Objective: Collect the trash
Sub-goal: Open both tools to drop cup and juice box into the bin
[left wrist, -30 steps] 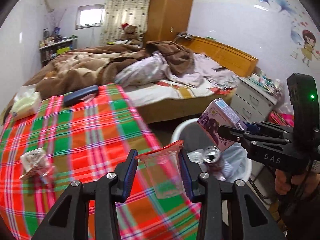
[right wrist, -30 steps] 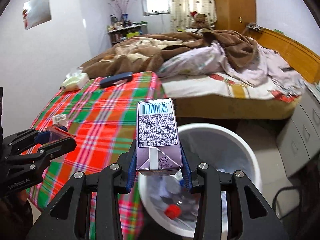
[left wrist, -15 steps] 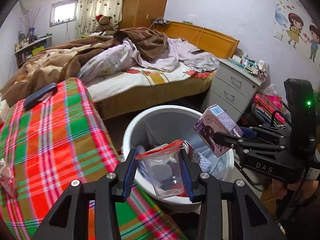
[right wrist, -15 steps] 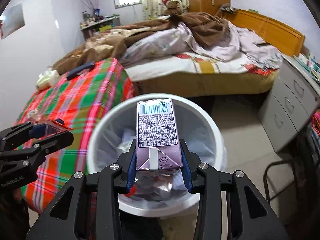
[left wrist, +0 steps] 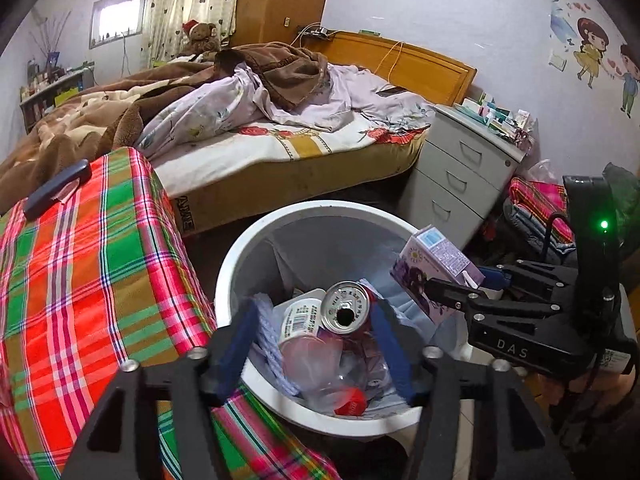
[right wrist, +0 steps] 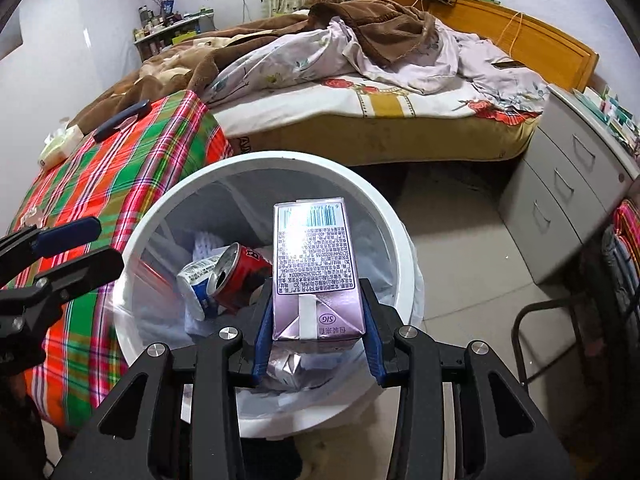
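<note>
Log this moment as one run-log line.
left gripper: open, empty, over bin | right gripper: shut on milk carton above bin | carton not dropped

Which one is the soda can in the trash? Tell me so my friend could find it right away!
Find the big white trash bin on the floor between the plaid-covered table and the bed. Inside, on top of the pile, lies the soda can, tipped on its side against a white cup. It is the only red metal thing there, with a silver top and a dark drinking hole.

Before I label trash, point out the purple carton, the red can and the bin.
purple carton [right wrist: 314,276], right wrist view, printed back panel.
red can [right wrist: 240,276], right wrist view, red side.
bin [right wrist: 280,159], right wrist view, far rim.
</note>
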Action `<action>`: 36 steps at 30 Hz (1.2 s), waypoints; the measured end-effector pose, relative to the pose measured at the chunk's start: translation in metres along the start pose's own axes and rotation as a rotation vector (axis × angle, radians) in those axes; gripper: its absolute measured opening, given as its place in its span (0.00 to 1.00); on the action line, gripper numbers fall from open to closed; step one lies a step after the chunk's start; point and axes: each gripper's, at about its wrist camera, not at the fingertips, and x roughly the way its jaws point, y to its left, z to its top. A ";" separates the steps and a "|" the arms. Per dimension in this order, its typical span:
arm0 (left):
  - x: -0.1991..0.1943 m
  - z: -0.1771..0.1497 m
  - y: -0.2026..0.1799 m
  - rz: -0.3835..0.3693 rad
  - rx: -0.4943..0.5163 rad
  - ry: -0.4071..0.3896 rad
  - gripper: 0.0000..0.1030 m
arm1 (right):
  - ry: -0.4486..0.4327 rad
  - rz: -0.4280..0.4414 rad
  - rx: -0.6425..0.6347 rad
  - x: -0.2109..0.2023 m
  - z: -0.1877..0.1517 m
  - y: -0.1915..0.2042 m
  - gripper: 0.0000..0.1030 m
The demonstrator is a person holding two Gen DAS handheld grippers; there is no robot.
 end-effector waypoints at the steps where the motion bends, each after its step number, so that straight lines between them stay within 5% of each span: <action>1: 0.000 0.001 0.000 0.001 -0.001 0.001 0.59 | -0.001 0.001 0.004 0.000 0.000 -0.001 0.51; 3: 0.000 0.001 0.001 -0.002 -0.008 0.000 0.60 | -0.007 0.004 0.011 0.000 0.000 -0.002 0.59; 36: -0.099 -0.030 0.069 0.143 -0.105 -0.146 0.64 | -0.099 0.087 -0.043 -0.026 0.009 0.069 0.59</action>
